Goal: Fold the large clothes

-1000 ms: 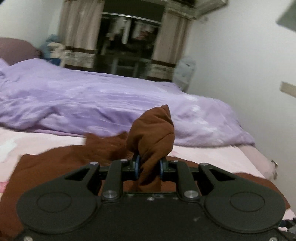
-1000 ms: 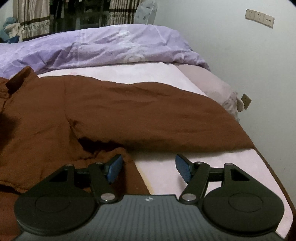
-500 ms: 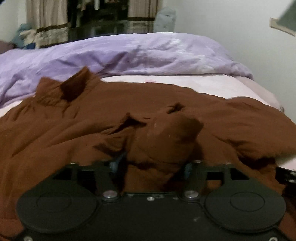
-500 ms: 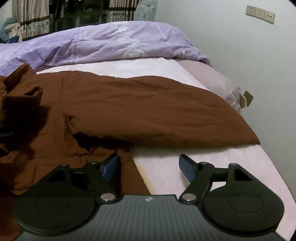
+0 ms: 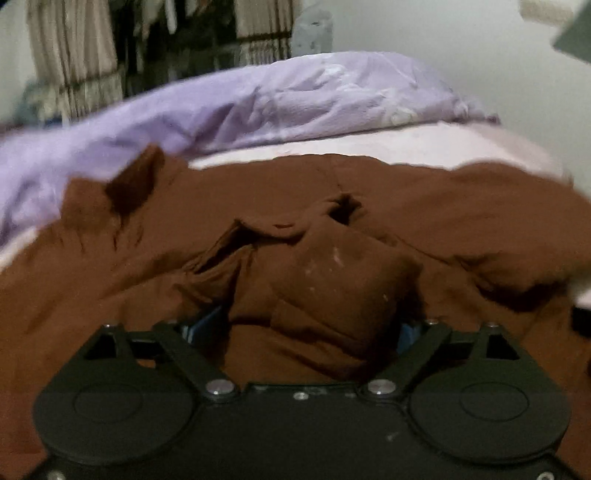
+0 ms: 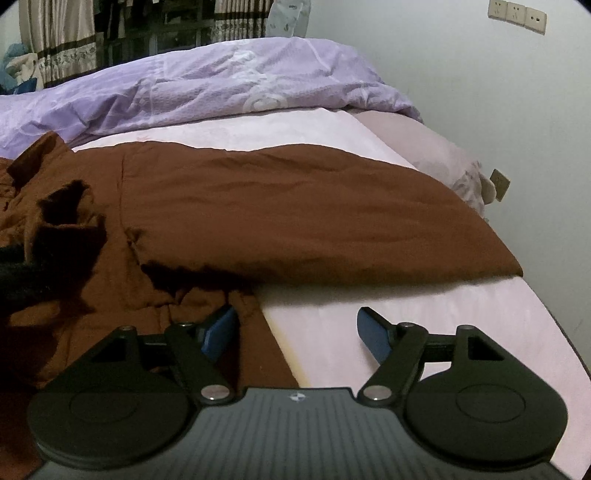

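Observation:
A large brown garment [image 6: 280,206] lies spread on the pink bed sheet [image 6: 436,306], its right part folded over toward the middle. In the left wrist view the garment [image 5: 461,206] fills the foreground. My left gripper [image 5: 299,328] is open, its jaws wide apart, with a bunched fold of the brown cloth [image 5: 332,280] resting loose between them. My right gripper [image 6: 297,328] is open and empty, low over the garment's lower edge where it meets the sheet. The left gripper shows as a dark shape at the left edge of the right wrist view [image 6: 14,266].
A crumpled purple duvet [image 6: 207,85] lies across the far side of the bed. The bed's right edge [image 6: 554,314] runs beside a white wall with sockets [image 6: 515,14]. Curtains and a dark wardrobe [image 6: 66,33] stand behind.
My left gripper came down from holding the pinched cloth up, opened its jaws and let the fold drop onto the garment. The right gripper stayed open and drifted slightly.

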The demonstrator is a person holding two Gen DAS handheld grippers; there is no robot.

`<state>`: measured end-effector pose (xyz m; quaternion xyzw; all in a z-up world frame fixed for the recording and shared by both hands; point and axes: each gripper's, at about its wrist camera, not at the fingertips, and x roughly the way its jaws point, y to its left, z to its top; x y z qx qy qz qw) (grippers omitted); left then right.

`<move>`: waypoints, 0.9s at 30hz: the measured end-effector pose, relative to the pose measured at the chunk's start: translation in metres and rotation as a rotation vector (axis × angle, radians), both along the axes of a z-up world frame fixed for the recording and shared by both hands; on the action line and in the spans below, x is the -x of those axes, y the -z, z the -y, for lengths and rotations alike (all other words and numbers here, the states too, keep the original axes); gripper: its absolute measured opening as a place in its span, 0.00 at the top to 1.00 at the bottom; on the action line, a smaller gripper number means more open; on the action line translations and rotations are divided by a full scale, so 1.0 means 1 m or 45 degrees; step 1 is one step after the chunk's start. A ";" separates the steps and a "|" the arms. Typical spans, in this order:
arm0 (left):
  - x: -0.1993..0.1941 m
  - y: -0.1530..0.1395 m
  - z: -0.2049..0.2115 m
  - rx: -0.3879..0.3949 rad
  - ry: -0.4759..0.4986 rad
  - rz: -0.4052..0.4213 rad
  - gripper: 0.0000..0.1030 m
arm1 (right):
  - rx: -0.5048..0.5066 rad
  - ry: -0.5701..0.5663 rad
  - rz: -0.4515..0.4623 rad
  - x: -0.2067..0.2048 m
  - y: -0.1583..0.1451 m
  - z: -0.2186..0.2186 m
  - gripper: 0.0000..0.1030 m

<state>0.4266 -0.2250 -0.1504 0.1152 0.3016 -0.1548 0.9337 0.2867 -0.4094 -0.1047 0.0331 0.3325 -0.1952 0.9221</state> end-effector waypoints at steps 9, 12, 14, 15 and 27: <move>-0.012 -0.016 -0.006 0.116 -0.033 -0.039 0.11 | -0.026 -0.014 0.002 0.004 0.000 0.004 0.16; -0.018 0.005 0.005 0.029 -0.035 -0.018 0.00 | -0.041 -0.019 0.005 0.006 0.001 0.007 0.15; -0.016 0.001 0.005 0.023 -0.025 -0.022 0.01 | -0.048 -0.017 0.004 0.006 0.001 0.008 0.14; -0.017 -0.002 0.002 0.036 -0.017 -0.042 0.01 | -0.055 -0.016 0.008 0.006 0.001 0.008 0.14; 0.052 -0.098 -0.177 0.150 -0.087 0.042 0.01 | -0.668 0.373 0.303 0.053 -0.005 0.176 0.09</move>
